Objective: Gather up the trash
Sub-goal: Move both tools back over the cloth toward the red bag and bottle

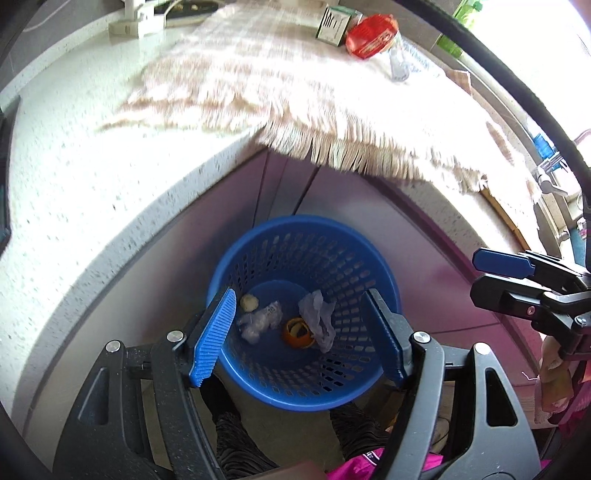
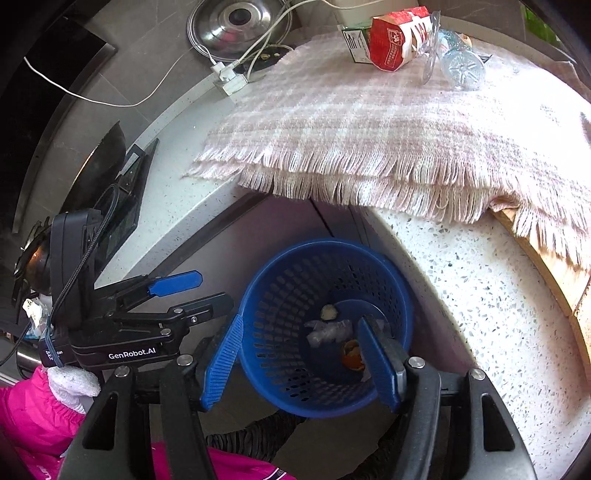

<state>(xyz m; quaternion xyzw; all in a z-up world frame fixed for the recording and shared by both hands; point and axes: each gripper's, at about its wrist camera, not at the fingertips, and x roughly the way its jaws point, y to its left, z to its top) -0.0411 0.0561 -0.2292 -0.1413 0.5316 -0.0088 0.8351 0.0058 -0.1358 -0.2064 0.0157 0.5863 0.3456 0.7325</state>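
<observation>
A blue perforated waste basket [image 1: 306, 236] [image 2: 280, 295] stands on the floor below the counter. In it lie an orange peel [image 1: 297, 332] [image 2: 351, 356], crumpled clear plastic [image 1: 258, 319] [image 2: 328, 330], a grey wrapper [image 1: 317, 314] and a small pale scrap [image 1: 248, 302] [image 2: 328, 312]. My left gripper [image 1: 301, 338] [image 2: 192, 291] is open and empty above the basket. My right gripper [image 2: 301, 363] [image 1: 491, 275] is open and empty above it too. On the cloth at the back stand a red cup [image 1: 371, 35] [image 2: 395, 38], a green-white carton [image 1: 334, 22] [image 2: 354, 44] and a clear plastic bottle [image 1: 399, 61] [image 2: 461, 66].
A pink checked fringed cloth [image 1: 277, 85] [image 2: 369, 122] covers the speckled white counter [image 1: 74, 192] [image 2: 480, 295]. A power strip with white cables [image 2: 231, 77] and a steel pot lid [image 2: 236, 26] lie at the back left. Purple-grey cabinet doors [image 1: 332, 192] stand behind the basket.
</observation>
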